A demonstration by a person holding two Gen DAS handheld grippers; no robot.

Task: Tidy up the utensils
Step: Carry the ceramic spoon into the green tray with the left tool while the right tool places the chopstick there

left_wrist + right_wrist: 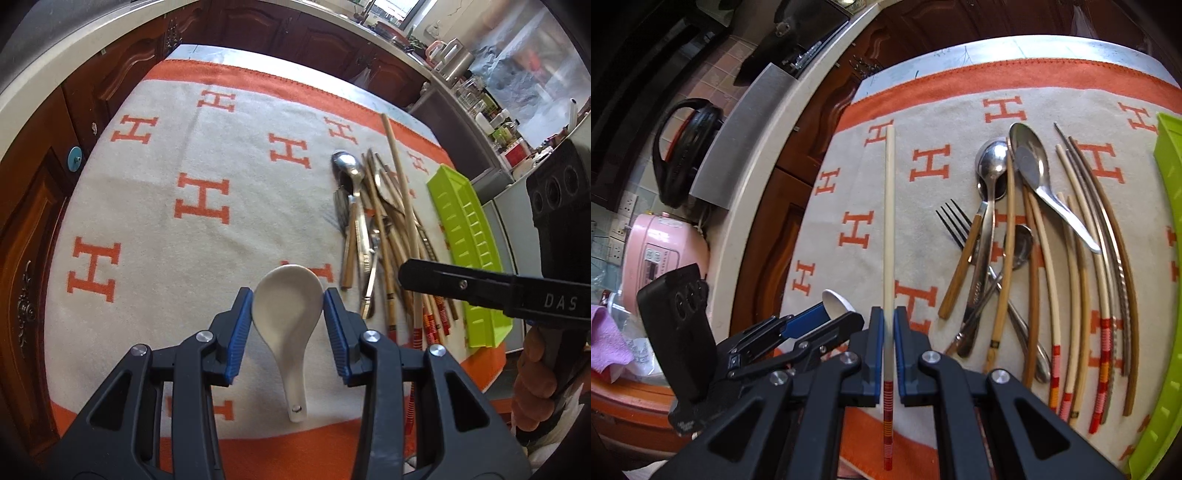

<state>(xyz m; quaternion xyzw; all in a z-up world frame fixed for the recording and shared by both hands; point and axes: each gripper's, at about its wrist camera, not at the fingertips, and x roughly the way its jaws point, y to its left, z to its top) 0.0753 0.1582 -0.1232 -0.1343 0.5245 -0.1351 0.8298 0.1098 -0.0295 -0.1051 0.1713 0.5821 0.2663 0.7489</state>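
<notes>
Home kitchen: wooden cabinets (pixel 122 66), rice cooker (pixel 661 251).

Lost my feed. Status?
Left gripper shut on white ceramic spoon. Right gripper shut on pale chopstick. Green tray unobstructed.

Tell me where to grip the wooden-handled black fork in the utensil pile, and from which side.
Grip the wooden-handled black fork low on its handle, coming from above on the pile's left. That end lies bare on the orange-and-cream cloth; nearer the tines a steel spoon crosses it.
</notes>
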